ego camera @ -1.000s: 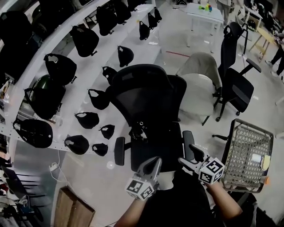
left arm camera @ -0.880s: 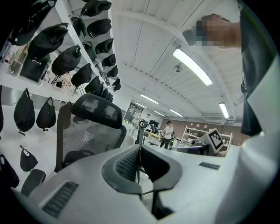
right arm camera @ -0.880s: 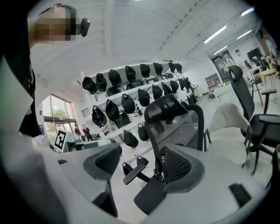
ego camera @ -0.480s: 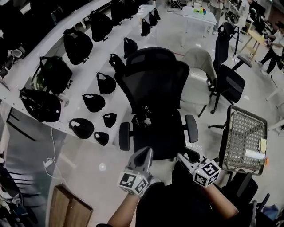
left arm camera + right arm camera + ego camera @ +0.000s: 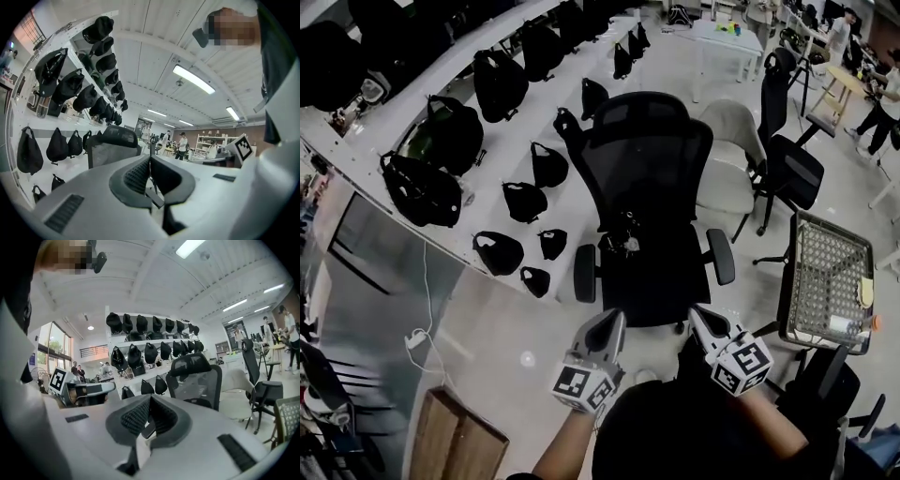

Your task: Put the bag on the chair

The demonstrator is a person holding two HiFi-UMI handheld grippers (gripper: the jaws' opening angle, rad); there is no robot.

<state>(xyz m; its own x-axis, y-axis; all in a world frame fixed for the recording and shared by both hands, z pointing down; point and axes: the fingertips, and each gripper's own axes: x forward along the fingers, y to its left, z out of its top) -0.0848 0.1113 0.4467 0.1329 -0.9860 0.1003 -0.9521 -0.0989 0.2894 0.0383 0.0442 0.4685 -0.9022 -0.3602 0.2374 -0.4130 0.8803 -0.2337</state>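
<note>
Wide workroom with a pale, glossy floor [image 5: 487, 319], under long ceiling lamps [image 5: 192, 79].

Along the upper left of the head view, long white shelves [image 5: 534, 103] in tiers, loaded with many other black bags [image 5: 450, 131].

At the centre, a black office chair [image 5: 647, 169] with a mesh backrest and two armrests, standing on the floor just beside the shelves.

To its right, a beige chair [image 5: 727, 164] and a second black chair [image 5: 792, 169], near each other.

At the right edge, a wire basket [image 5: 830, 272] of metal mesh.

In the upper centre, a white bench [image 5: 727, 37] with small coloured things on it, too small to tell.

In the lower left corner, a wooden panel [image 5: 455, 441].

Small black bag [image 5: 623, 244] lying on the seat of the black office chair, at its rear, against the backrest.

Left claw [image 5: 609, 323] at the bottom centre, clenched, with nothing between the jaws.

Right claw [image 5: 703, 319] beside it and apart from it, closed just now, jaws together, also empty.

Both near the front edge of the seat.
</note>
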